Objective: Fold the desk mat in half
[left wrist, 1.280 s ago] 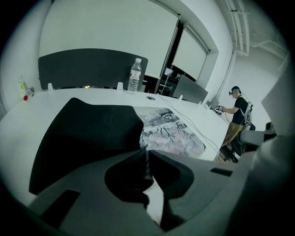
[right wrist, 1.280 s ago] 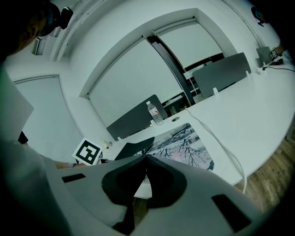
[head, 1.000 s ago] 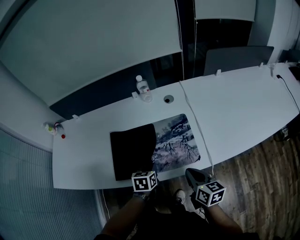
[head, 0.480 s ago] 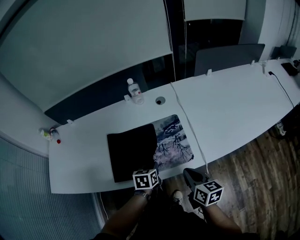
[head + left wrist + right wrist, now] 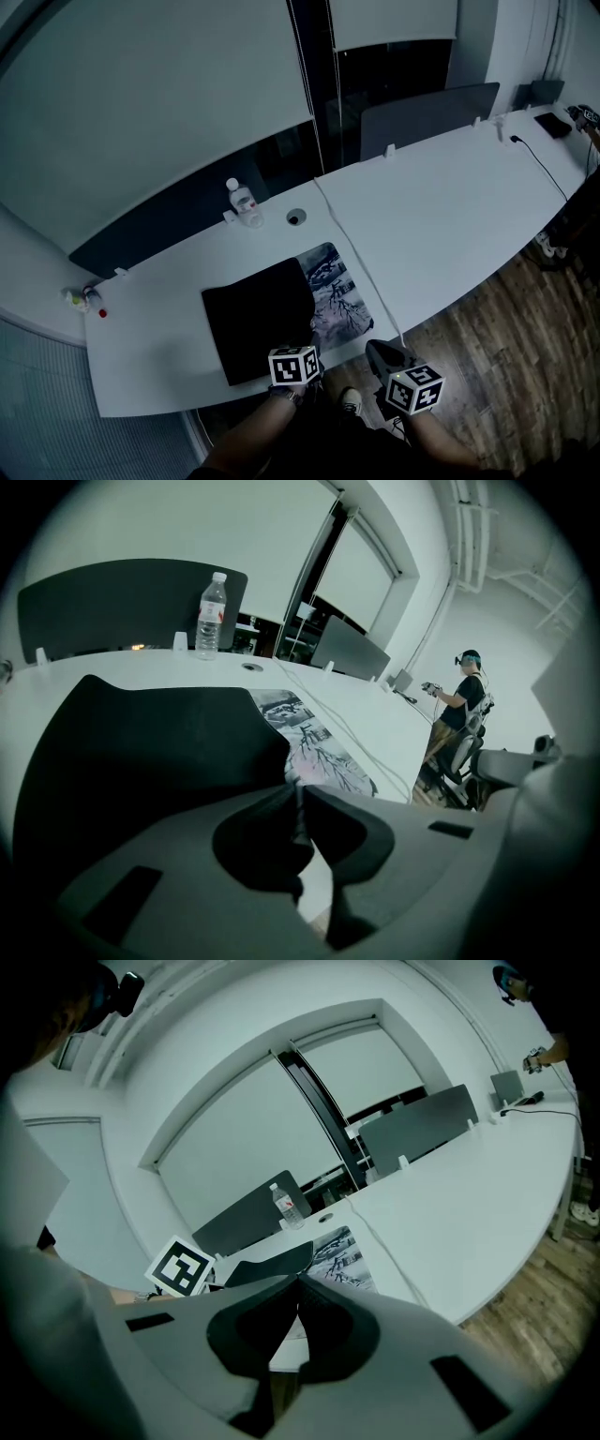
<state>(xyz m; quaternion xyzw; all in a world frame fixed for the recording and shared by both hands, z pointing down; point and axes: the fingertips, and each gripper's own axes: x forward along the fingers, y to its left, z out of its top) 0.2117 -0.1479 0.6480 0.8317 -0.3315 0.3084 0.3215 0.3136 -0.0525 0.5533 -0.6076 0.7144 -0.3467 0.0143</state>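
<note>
Desk mat (image 5: 339,298) on the counter (image 5: 450,216), set just nearer the person than the water bottle (image 5: 243,202). Its long axis is laid along the counter's near edge, and the end below the bottle is turned over as a black flap (image 5: 258,319). The flap's near corner is pinched in the left tongs (image 5: 299,792), and the bare printed half is seen beyond them, away from the bottle. The right tongs (image 5: 298,1283) are closed on nothing, off the mat and farther from the bottle, so the carry is judged to fall to the left tongs.
</note>
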